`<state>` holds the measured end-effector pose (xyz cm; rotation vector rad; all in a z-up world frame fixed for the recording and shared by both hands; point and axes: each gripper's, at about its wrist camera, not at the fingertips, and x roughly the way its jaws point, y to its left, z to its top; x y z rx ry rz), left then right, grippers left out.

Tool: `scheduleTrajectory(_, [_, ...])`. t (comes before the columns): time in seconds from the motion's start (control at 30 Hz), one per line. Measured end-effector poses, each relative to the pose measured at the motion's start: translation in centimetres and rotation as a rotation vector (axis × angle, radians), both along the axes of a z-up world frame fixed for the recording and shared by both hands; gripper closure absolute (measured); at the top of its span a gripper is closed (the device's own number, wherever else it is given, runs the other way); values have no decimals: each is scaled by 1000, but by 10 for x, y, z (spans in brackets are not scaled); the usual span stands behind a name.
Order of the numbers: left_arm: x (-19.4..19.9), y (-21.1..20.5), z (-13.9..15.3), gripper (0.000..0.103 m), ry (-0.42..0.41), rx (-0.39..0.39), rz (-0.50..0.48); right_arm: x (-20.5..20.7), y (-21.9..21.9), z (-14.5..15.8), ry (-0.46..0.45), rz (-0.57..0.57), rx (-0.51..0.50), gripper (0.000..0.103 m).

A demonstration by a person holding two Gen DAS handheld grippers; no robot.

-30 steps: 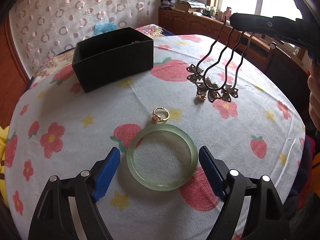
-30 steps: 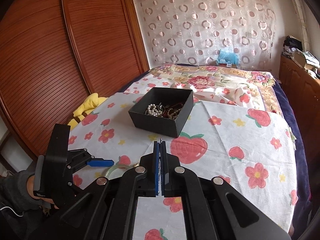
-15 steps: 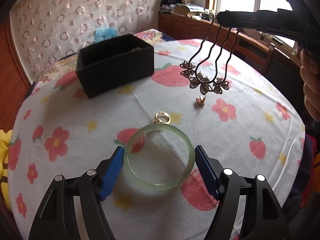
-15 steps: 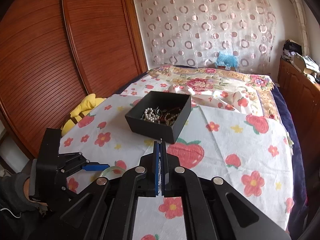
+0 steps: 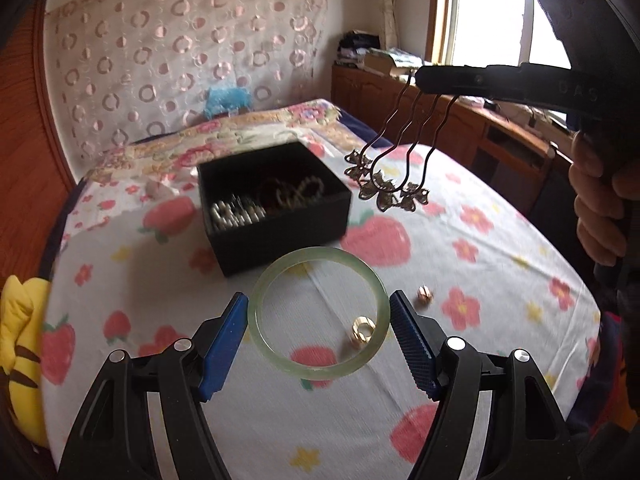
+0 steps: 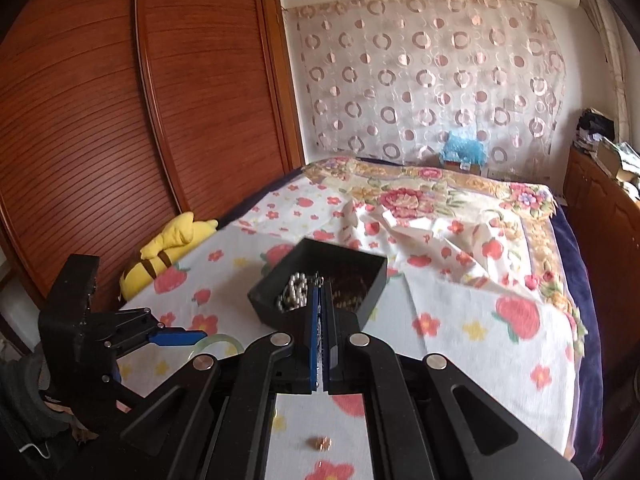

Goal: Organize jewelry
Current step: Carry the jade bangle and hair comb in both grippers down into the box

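My left gripper (image 5: 318, 300) is shut on a pale green jade bangle (image 5: 320, 253) and holds it flat above the flowered cloth, just short of the black jewelry box (image 5: 280, 236). The box holds pearls and beads. A gold ring (image 5: 362, 330) lies on the cloth under the bangle. A small gold piece (image 5: 425, 293) lies to the right of it. My right gripper (image 5: 424, 80) is shut on a dark metal hair comb (image 5: 386, 190), which hangs flower end down, right of the box. In the right wrist view the shut gripper (image 6: 320, 292) covers the comb, with the box (image 6: 272, 312) just beyond.
The cloth (image 5: 500, 240) covers a bed. A yellow plush toy (image 6: 168, 248) lies at its left edge beside a wooden wardrobe (image 6: 100, 120). A wooden dresser (image 5: 500, 136) runs along the right side under the window. A hand (image 5: 596, 208) grips the right tool.
The left gripper closed on the bangle and lifted it off the cloth toward the box. The right gripper rose with the comb, leaving a small gold piece on the cloth.
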<state>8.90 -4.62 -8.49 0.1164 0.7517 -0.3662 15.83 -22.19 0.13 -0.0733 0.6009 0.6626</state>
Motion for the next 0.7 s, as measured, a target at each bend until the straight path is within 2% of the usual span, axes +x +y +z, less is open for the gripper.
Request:
scheduleTrajectory(0.37, [43,22,27,34,-47,-17,55,49,30,17,-53,53,4,101])
scheduleTrajectory(0.7, [82,37,33,34,-63,-5,99,94,54,-7,8,83,38,101])
